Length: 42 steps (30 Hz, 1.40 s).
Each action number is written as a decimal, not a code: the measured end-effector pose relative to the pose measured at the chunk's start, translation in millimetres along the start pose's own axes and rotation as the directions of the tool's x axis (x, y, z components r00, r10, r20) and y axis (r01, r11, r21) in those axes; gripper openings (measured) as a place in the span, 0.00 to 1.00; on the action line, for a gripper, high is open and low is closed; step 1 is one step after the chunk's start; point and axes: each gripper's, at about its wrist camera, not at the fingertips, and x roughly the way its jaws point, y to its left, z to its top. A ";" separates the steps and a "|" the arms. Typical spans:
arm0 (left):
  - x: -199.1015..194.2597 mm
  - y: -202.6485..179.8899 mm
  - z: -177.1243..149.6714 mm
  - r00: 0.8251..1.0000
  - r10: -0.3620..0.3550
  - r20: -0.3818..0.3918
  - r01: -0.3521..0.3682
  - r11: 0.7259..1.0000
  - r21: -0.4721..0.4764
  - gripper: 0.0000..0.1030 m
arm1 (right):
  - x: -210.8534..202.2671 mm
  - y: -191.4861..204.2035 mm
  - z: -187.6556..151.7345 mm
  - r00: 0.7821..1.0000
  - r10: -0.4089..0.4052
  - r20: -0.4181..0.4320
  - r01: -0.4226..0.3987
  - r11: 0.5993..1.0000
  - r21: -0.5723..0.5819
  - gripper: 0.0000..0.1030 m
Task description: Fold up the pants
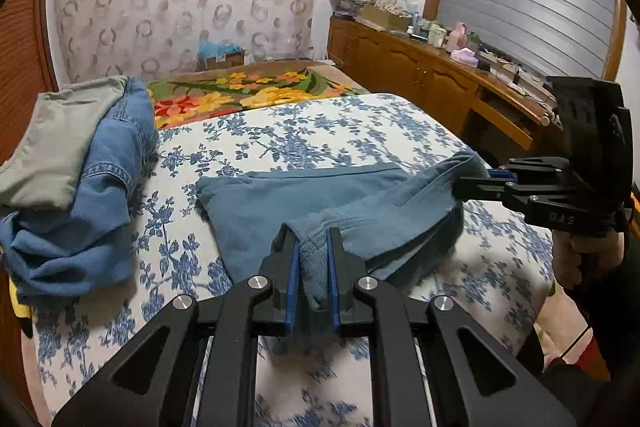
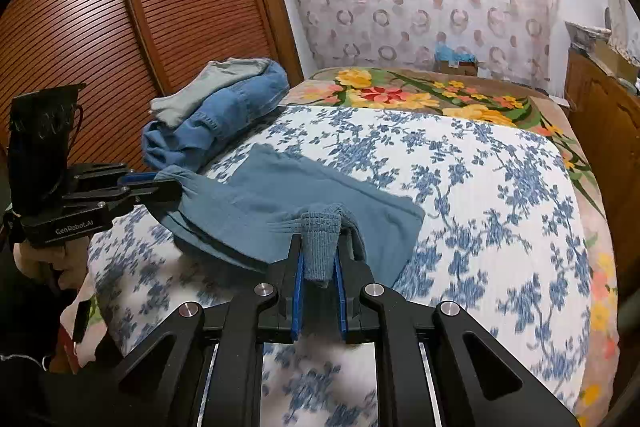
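Left wrist, pants [image 1: 320, 195] cuff clamped in left gripper [image 1: 314, 267]

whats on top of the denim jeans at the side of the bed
A folded grey garment lies on the denim jeans. It covers part of them, and anything beneath the pile is hidden.

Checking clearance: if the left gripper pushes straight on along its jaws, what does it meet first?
Left gripper, shut on the blue pants, would likely run into the folded pants lying ahead, then the floral bedspread; depth unclear.
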 end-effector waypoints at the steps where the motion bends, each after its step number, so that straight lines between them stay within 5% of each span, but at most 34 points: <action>1: 3.9 3.0 1.4 1.000 0.000 -0.004 0.000 1.000 -0.005 0.13 | 4.6 -2.1 1.7 1.000 -0.001 -0.002 0.001 1.000 0.002 0.13; 20: 69.7 43.2 18.0 0.996 0.005 -0.094 -0.010 0.999 -0.052 0.16 | 84.1 -31.0 23.8 0.997 -0.004 -0.076 0.007 0.999 0.032 0.14; 26: 67.4 50.0 18.2 0.995 0.028 -0.092 -0.034 0.998 -0.058 0.48 | 79.8 -30.6 28.5 0.998 -0.011 -0.057 0.013 1.000 0.023 0.22; 42: 52.2 45.5 -4.6 0.992 0.023 -0.123 -0.026 0.999 -0.024 0.49 | 49.5 -29.7 16.2 0.995 -0.051 -0.090 0.050 0.999 -0.021 0.39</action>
